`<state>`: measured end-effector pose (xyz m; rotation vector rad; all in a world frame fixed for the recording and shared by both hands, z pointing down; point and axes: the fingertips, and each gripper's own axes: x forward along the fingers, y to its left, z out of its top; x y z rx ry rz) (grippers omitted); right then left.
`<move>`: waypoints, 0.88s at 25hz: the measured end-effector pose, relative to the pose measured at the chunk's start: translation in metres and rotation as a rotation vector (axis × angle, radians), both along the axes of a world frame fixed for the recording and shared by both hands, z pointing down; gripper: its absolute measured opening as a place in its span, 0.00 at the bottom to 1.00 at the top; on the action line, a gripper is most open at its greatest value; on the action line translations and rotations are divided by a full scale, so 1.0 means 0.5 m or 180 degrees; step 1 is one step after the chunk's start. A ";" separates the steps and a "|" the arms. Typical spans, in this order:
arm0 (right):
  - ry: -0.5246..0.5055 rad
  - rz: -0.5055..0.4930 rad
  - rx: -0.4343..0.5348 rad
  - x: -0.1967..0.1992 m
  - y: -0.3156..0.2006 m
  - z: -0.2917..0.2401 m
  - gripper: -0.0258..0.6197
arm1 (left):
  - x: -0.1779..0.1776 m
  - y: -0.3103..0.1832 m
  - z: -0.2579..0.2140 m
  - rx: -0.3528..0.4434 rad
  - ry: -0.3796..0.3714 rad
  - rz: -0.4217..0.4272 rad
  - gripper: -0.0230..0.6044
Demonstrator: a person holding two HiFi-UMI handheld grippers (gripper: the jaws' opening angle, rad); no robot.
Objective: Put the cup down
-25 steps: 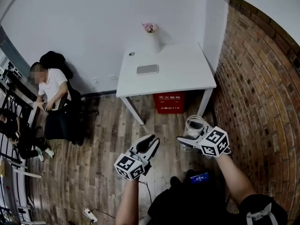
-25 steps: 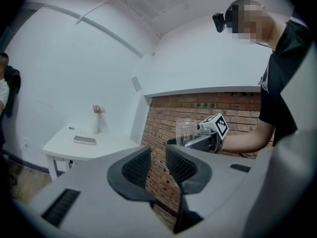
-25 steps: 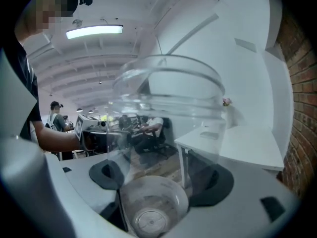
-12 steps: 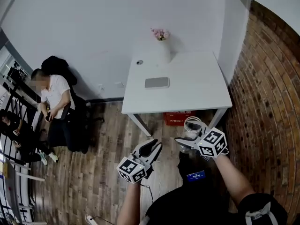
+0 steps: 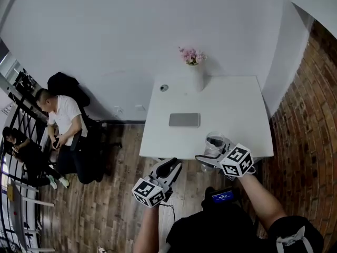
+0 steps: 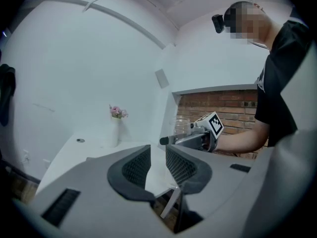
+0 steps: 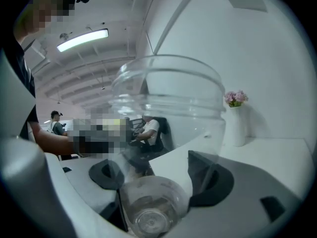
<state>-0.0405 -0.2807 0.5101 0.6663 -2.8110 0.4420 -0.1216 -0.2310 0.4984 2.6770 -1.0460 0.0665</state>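
The cup (image 5: 215,143) is not down yet, so the job is only partly done. The right gripper (image 5: 209,158) has it between its jaws. They stand wide and press on the cup's sides near the bottom. The cup is up in the air and looks to be over the near edge of the table (image 5: 237,115), which lies just ahead of the gripper and below it. I think this is what is left: move the cup a bit further over the table, lower it till its bottom sits flat, then let go.

The cup is clear and looks empty; I see no water in it. Far ahead of the right gripper, at the back of the table, stands a white vase (image 5: 196,79) with pink flowers (image 5: 191,55) in it.

The left gripper (image 5: 171,166) hangs to the left of the right one, off the table. Its jaws are a little way apart and nothing is between them.
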 end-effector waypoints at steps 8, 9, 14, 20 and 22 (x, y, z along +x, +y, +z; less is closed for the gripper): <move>0.0000 -0.0080 -0.0099 -0.013 -0.135 0.011 0.62 | -0.013 -0.135 -0.002 -0.0060 -0.0022 -0.0082 0.20; 0.0005 -0.0082 -0.0106 -0.018 -0.145 0.014 0.62 | -0.017 -0.145 -0.001 -0.0067 -0.0018 -0.0081 0.20; 0.0009 -0.0043 -0.0133 -0.040 -0.176 0.025 0.62 | -0.035 -0.177 0.014 -0.0120 -0.0011 -0.0044 0.20; -0.0011 0.0067 -0.0111 -0.062 -0.201 0.016 0.62 | -0.044 -0.211 0.016 -0.0130 0.0047 0.0090 0.20; -0.0012 0.0089 -0.0114 -0.071 -0.205 0.015 0.62 | -0.049 -0.218 0.018 -0.0148 0.0054 0.0118 0.20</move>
